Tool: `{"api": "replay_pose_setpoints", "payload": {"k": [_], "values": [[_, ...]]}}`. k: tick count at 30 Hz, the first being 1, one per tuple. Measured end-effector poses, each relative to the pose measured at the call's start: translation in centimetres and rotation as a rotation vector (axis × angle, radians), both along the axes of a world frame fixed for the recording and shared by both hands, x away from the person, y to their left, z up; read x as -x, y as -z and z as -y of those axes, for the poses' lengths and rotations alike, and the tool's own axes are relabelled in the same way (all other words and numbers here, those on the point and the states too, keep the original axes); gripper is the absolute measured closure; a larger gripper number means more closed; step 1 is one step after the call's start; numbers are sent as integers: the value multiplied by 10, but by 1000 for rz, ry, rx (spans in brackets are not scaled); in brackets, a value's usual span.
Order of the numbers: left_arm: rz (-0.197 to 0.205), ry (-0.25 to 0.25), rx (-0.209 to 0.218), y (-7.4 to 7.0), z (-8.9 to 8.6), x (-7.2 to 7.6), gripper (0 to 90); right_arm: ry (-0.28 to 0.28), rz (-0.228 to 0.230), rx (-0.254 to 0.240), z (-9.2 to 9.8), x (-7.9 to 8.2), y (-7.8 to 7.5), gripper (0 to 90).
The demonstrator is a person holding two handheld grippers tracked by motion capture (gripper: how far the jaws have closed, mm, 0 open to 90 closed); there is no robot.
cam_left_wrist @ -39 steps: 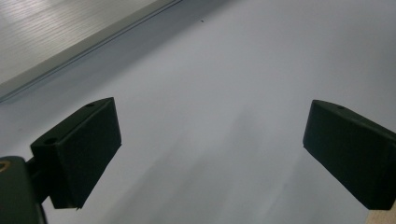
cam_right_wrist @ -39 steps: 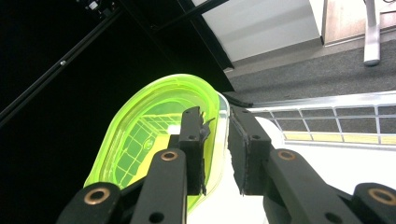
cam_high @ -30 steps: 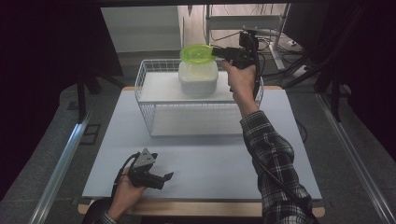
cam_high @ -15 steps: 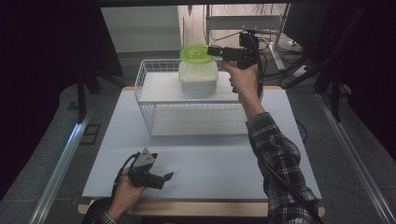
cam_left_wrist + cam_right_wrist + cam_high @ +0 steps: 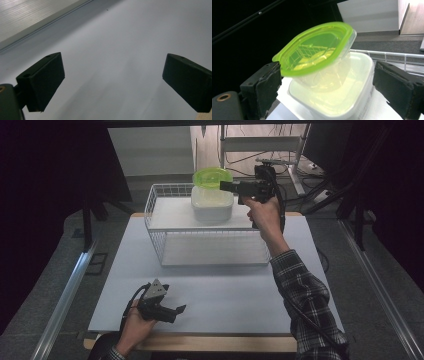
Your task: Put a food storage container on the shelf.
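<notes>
matte white table [image 5: 225,295] | wire basket [image 5: 165,240] | translucent, perhaps plastic tub [image 5: 332,87], green lid [image 5: 314,50]

Green lid [image 5: 314,48] edge motion-blurred

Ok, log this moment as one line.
right tool: open, at green-lidded container atop white container | left tool: open, over table | wire basket: on table

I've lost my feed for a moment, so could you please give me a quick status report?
Left gripper open, idle near table front. Right gripper open around green-lidded tub, tilted on white container atop wire basket. Nothing obstructing.
</notes>
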State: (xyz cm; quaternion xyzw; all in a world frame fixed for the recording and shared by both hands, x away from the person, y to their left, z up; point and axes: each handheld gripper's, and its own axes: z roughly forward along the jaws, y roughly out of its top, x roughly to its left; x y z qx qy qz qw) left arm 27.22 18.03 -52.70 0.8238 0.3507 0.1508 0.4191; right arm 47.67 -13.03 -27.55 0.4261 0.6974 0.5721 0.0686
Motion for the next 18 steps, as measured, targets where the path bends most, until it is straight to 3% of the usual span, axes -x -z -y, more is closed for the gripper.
{"api": "replay_pose_setpoints", "payload": {"k": [6, 18], "values": [[1, 1, 2, 0, 0, 0, 38, -15, 17, 1, 4, 9, 6, 80], [0, -1, 7, 0, 0, 0, 38, -33, 42, 56, 9, 22, 20, 65]]}}
